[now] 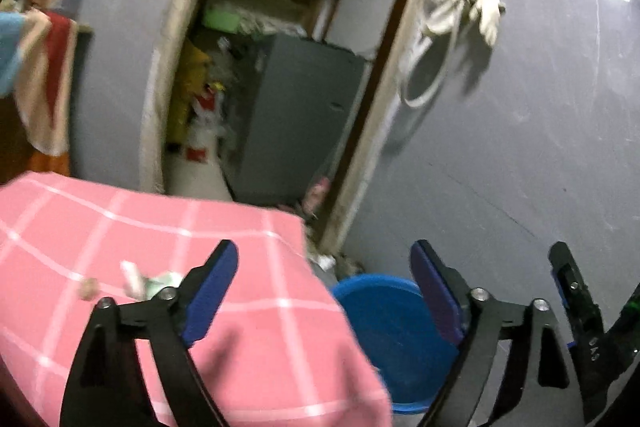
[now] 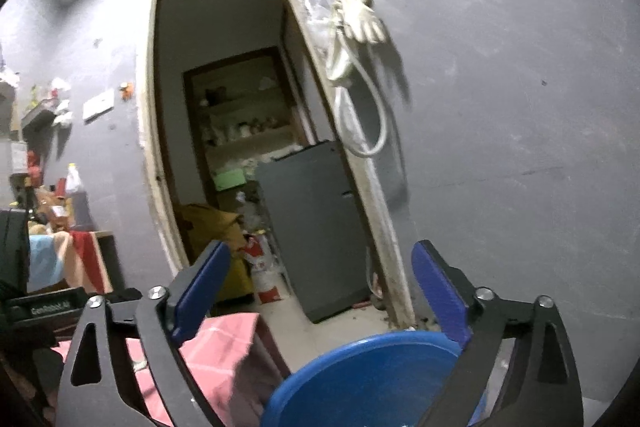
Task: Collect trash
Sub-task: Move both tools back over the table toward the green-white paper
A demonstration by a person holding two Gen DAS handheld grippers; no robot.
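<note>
two fisheye views are given, one along each hand-held gripper. the blue bucket [image 1: 394, 339] is taken as the landmark; it stands on the floor against the grey wall [image 1: 520, 147], just beside the corner of a table covered by a pink checked cloth [image 1: 160, 247].

the left hand-held gripper [image 1: 324, 291] is seen spread wide, with nothing between its blue pads [image 1: 212, 291]; one finger is held over the cloth, the other over the bucket's far side. the right hand-held gripper [image 2: 320, 291] is likewise spread wide and empty, held above the bucket [image 2: 368, 379], whose rim fills the lower middle of that view.

small scraps of trash [image 1: 134, 281], pale and blurred, are seen lying on the cloth, to the left of the bucket and apart from it. what they are cannot be told.

beyond the bucket an open doorway [image 2: 224, 131] is shown, with a grey cabinet [image 2: 316, 227] inside. a white glove and cord [image 2: 360, 27] are hung on the wall above the bucket.
</note>
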